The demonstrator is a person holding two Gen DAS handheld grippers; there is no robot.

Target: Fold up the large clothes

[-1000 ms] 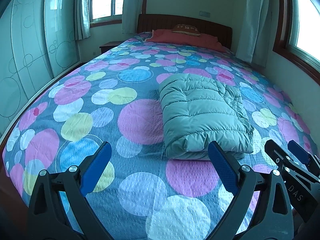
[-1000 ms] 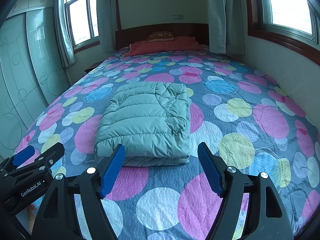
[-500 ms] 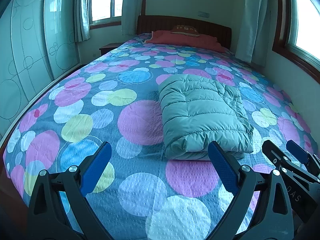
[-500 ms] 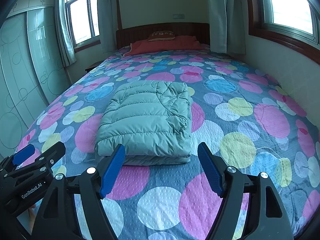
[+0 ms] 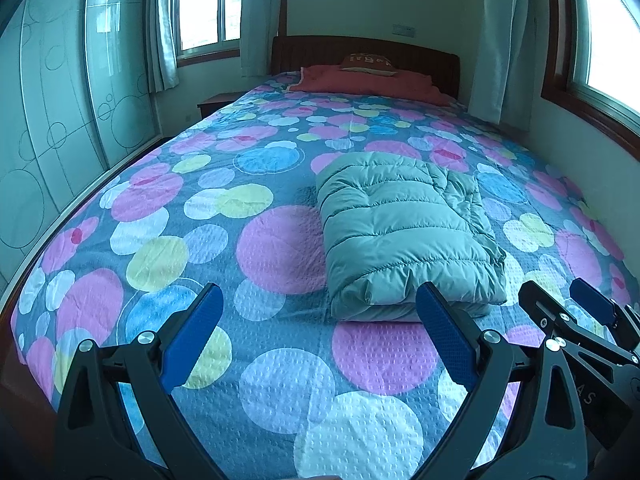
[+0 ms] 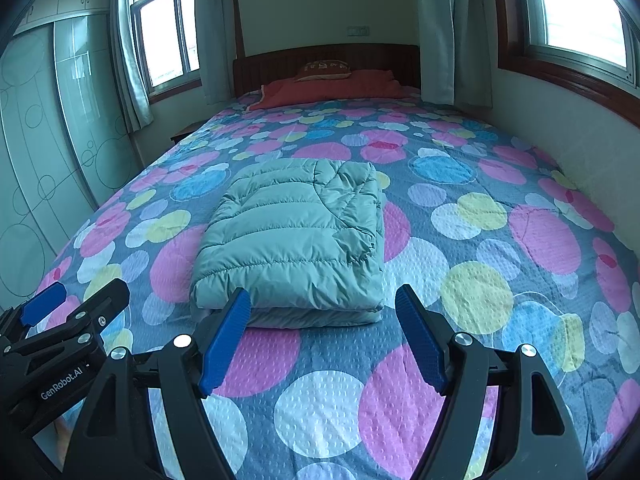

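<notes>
Writing: "GenRobot.AI" printed on the left gripper [image 6: 72, 312] body, seen from the right wrist; letters "AS" legible on the right gripper [image 5: 568, 312] body, seen from the left wrist; pillow [image 6: 327, 69] print unreadable.

One green puffer jacket [image 6: 292, 236], folded into a rectangle, mid-bed [image 6: 480, 280], nearer the foot edge, just beyond both grippers' fingertips, untouched.

Two grippers, jaws spread wide, nothing between them. One pillow and one red blanket [image 6: 332, 90] at the headboard edge.
</notes>
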